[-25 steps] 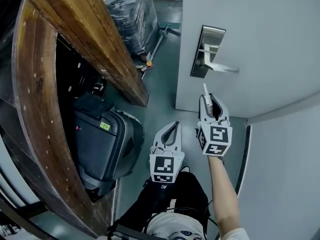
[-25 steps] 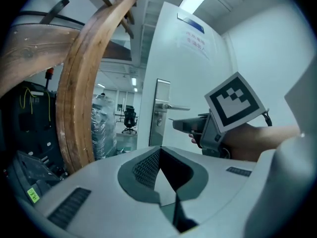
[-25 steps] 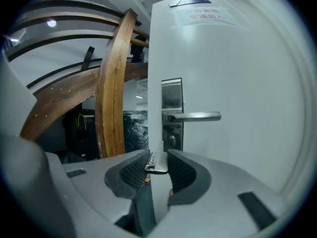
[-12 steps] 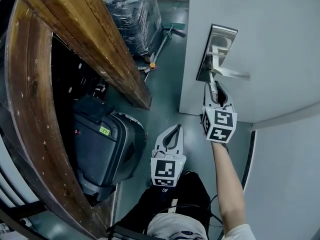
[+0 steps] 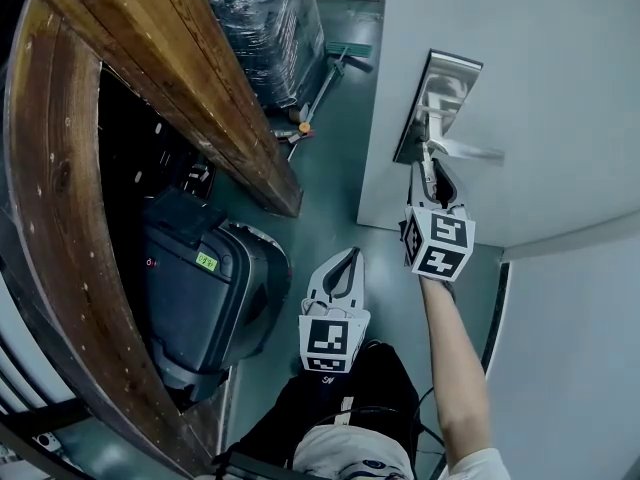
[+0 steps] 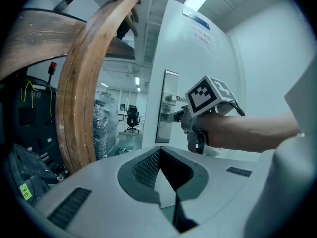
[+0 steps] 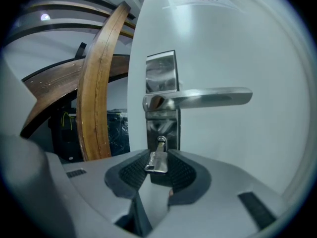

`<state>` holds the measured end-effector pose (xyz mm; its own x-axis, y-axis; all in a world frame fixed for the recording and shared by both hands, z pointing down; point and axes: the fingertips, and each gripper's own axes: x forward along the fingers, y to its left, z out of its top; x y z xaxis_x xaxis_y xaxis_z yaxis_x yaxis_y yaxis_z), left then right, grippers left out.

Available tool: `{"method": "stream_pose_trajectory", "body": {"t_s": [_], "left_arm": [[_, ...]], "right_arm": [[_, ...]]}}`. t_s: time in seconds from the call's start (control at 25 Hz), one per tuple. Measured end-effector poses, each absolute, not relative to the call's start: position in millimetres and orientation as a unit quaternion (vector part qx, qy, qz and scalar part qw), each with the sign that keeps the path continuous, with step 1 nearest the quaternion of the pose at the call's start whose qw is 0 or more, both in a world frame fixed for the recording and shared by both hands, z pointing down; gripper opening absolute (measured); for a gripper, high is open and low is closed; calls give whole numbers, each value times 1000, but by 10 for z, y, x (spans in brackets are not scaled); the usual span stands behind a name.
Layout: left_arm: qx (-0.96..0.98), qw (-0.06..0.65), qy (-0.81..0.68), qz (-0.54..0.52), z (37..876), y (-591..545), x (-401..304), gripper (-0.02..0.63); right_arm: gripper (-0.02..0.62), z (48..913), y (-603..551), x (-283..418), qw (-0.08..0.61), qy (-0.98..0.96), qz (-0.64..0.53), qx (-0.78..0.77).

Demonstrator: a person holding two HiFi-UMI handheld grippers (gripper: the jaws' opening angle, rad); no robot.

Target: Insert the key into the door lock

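Note:
A white door (image 5: pixel 520 58) carries a steel lock plate (image 5: pixel 437 98) with a lever handle (image 5: pixel 470 151). My right gripper (image 5: pixel 430 180) is raised against the plate and is shut on a small silver key (image 7: pixel 157 160). The key's tip sits at the round keyhole (image 7: pixel 161 142) just below the lever handle (image 7: pixel 208 98). How deep the key is in, I cannot tell. My left gripper (image 5: pixel 349 258) hangs lower and to the left, away from the door, shut with nothing in it. In the left gripper view its jaws (image 6: pixel 159 155) point past the right gripper's marker cube (image 6: pixel 208 94).
A big curved wooden frame (image 5: pixel 190 68) rises on the left, close to the door's edge. Beneath it stands a black machine (image 5: pixel 205 298). Wrapped pallets (image 5: pixel 262 23) and a long-handled broom (image 5: pixel 328 68) lie farther off on the green floor. A second white wall (image 5: pixel 570 348) closes the right side.
My right gripper has travelled up and forward with the key, from below the lock plate to its keyhole under the lever. The left gripper has stayed almost still.

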<state>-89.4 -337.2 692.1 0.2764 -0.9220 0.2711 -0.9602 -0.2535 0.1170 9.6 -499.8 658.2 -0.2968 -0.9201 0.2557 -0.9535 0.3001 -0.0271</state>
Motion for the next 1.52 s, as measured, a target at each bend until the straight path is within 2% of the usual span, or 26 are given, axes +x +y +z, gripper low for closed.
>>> {"method": "stream_pose_trajectory", "body": {"t_s": [0.28,0.6,0.76,0.92,1.08,1.12,1.16,1.36,1.52], "left_arm": [[781,139,-605,76,6964,-3338,-965,3],[772,142,-613,87,7038,-3247,-1064,3],[765,149,-620,88,6942,-3201,-1094,3],[770,152,-615,80,6457,-3133,-1037,3],[783,140,-602,62,5698,-3181,-903,3],[785,139,-600,61,5514,-3165,-870,3],[788,137,-597,60,5335,-3135,-834,3],[808,118,-575,52,4590,-2878,-619,3],[816,85,-571,29,4193,-2820,-508,3]], "right_arm": [[118,6559,-5091,27,70,-749,130,646],[118,6575,-5329,27,67,-746,114,652],[120,6502,-5088,3,61,-777,98,619],[123,6287,-4267,151,62,-805,129,576],[121,5698,-3549,478,82,-800,141,578],[84,5514,-3400,540,81,-801,140,577],[6,5326,-3258,584,78,-803,138,574],[6,4499,-2683,655,46,-819,105,562],[6,4152,-2529,706,28,-823,69,563]]}}
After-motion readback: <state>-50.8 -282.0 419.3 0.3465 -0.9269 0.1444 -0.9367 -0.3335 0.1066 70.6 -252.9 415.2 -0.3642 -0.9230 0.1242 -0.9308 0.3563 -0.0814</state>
